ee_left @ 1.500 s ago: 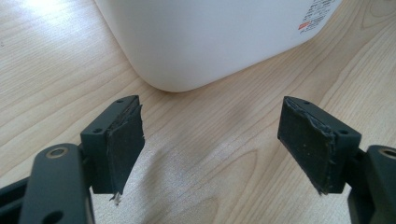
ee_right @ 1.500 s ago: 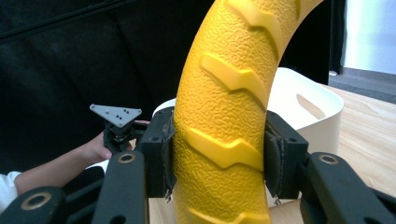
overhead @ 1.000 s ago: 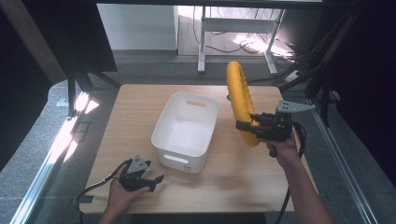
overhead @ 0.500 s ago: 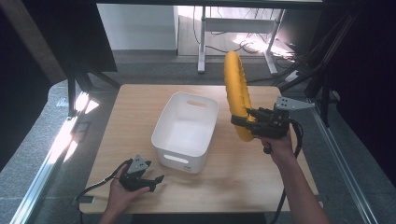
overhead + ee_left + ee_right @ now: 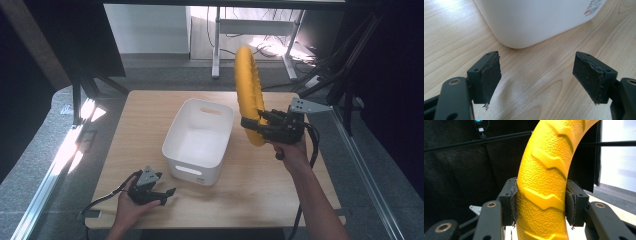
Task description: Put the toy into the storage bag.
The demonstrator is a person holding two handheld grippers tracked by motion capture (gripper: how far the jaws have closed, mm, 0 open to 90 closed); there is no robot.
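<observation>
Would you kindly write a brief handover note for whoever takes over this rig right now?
Right gripper: shut on the yellow ring, held upright in the air just right of the white bin.
Left gripper: open, holding nothing, low over the table near the bin's front corner.
Done: ring grasped and off the table.
Left, probably: carry the ring over the bin, which looks empty, lower it in and release.

High view: above person's side, faces forward and down on whole wooden surface (image 5: 150, 115). Left gripper view: low, very near white bin (image 5: 536, 20) wall, shared with high view. Right gripper view: level, close on yellow ring (image 5: 544, 190), also shared.
</observation>
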